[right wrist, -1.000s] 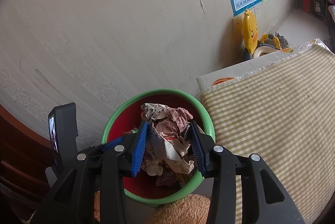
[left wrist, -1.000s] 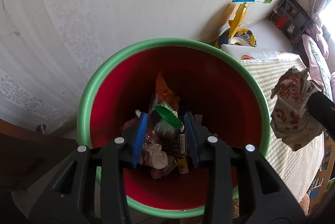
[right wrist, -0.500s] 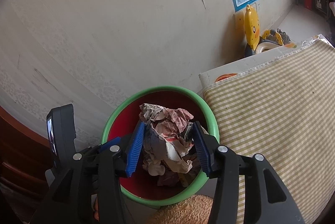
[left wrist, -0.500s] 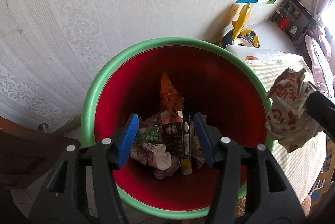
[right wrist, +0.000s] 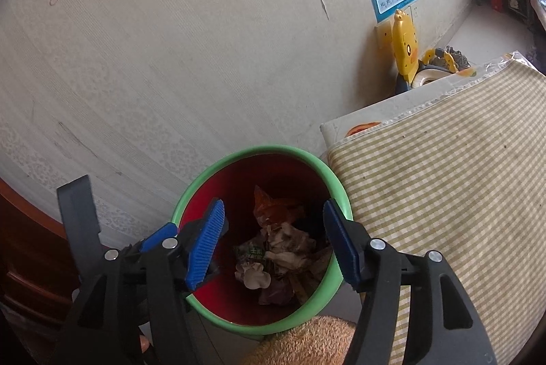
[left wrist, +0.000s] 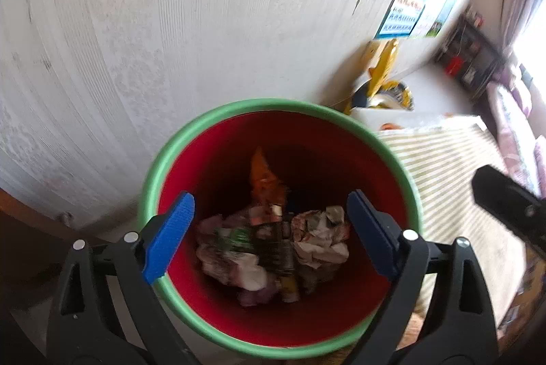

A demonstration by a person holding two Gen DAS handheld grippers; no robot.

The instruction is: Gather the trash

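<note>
A red bin with a green rim (left wrist: 160, 160) (right wrist: 336, 185) stands by the wall. Crumpled wrappers lie in its bottom, among them a crumpled printed paper ball (left wrist: 320, 235) (right wrist: 290, 245) and an orange wrapper (left wrist: 264, 177). My left gripper (left wrist: 269, 232) is open and empty above the bin mouth. My right gripper (right wrist: 273, 242) is open and empty above the bin too. The right gripper's body shows at the right edge of the left wrist view (left wrist: 508, 201); the left gripper shows at the left of the right wrist view (right wrist: 78, 221).
A table with a yellow checked cloth (right wrist: 443, 187) (left wrist: 443, 167) stands right of the bin. A patterned wall (right wrist: 170, 40) is behind it. A yellow duck toy (right wrist: 404, 40) stands further back. A brown furry thing (right wrist: 307, 341) is at the bin's near side. Dark wood furniture (right wrist: 24, 262) is at left.
My left gripper opened and dropped the green-capped trash into the bin. My right gripper opened and the crumpled paper ball fell into the bin. Both pulled back a little.
</note>
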